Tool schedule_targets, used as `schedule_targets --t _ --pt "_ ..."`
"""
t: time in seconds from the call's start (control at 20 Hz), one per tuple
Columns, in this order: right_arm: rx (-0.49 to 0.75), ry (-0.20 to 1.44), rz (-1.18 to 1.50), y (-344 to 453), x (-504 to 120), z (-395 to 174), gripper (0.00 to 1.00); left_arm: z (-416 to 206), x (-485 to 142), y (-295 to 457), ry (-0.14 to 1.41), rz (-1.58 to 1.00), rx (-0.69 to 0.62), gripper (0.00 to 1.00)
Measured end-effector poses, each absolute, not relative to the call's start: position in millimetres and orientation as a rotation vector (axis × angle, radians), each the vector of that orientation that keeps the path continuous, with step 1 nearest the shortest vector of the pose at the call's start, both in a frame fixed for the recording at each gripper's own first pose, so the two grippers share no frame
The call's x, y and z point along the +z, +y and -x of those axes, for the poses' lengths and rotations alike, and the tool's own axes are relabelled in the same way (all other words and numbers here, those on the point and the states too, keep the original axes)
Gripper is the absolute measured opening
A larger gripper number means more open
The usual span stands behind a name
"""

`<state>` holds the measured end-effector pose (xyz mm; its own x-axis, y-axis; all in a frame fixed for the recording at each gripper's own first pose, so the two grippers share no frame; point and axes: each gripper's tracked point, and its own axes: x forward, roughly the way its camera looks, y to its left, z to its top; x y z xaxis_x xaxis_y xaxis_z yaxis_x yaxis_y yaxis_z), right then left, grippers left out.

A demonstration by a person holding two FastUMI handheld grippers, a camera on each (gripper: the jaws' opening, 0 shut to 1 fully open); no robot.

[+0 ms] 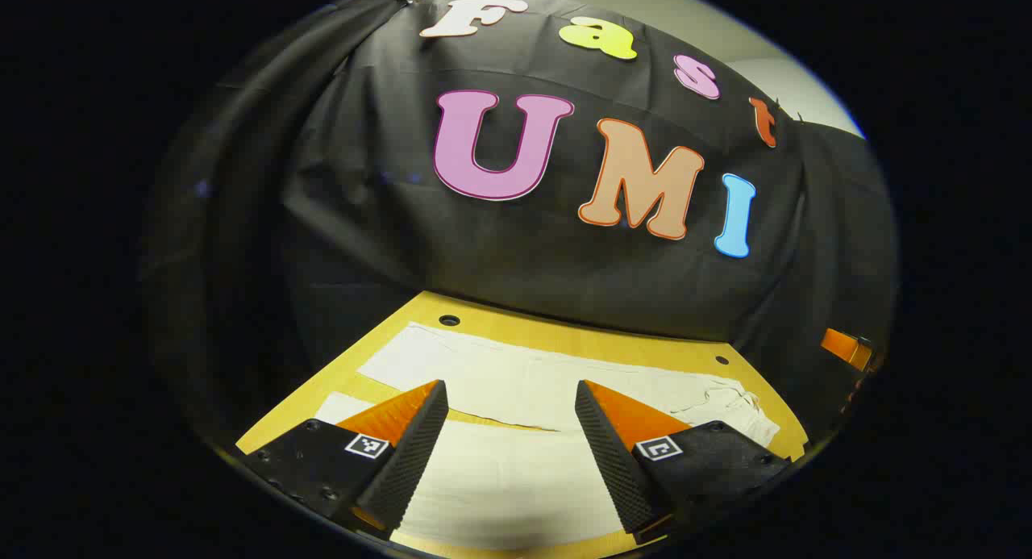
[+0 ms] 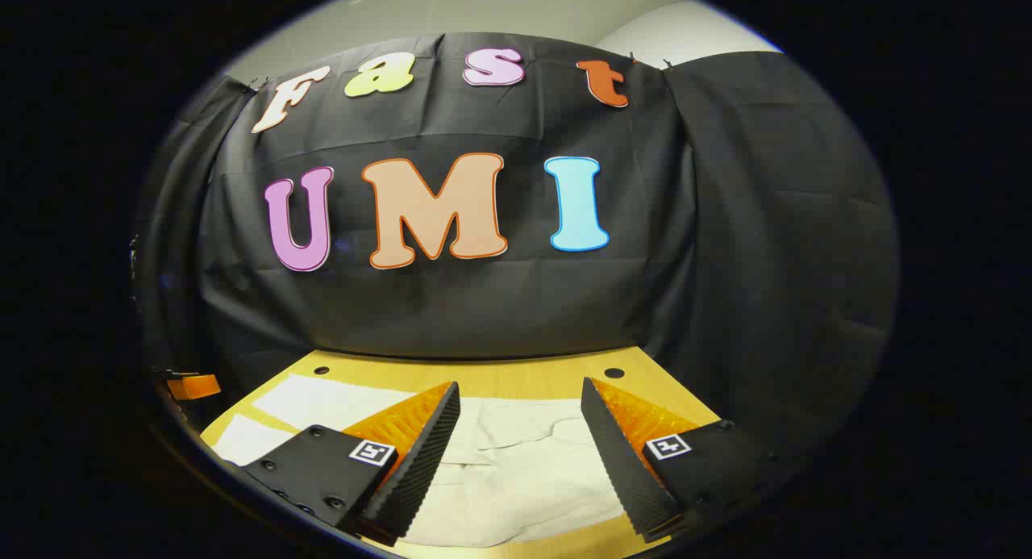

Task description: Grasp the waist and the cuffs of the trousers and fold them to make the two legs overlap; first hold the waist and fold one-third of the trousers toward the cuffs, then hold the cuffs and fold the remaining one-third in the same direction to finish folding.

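The off-white cloth trousers are laid flat across the yellow wooden worktop, the two legs spread apart with a strip of bare wood seen between them. The left gripper is held above the legs, its fingers spread wide with nothing between them. The right gripper is held over the crumpled waist, fingers likewise spread and empty. Bare worktop is left along the far edge, where round holes are seen before the black cloth wall.
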<state>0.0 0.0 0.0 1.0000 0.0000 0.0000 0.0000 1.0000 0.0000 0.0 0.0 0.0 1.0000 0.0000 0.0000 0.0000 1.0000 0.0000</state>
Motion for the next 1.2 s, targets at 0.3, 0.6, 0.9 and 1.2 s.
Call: schedule_targets --t 0.3,0.6,0.9,1.2 --pt "-0.003 0.012 0.001 -8.8 -5.0 1.7 0.97 1.6 -5.9 -7.2 0.008 0.007 -0.014 0.94" --pt "-0.006 0.021 0.006 -15.4 -6.5 4.9 0.97 4.7 -13.1 -13.1 0.041 -0.006 -0.039 0.95" --pt "0.005 0.044 0.030 -21.4 -13.3 4.7 0.97 9.0 -26.5 -4.2 0.080 -0.045 -0.030 0.95" --pt "0.025 0.091 0.055 -28.0 -31.5 3.8 0.97 18.2 -72.4 -12.8 0.244 -0.135 -0.166 0.94"
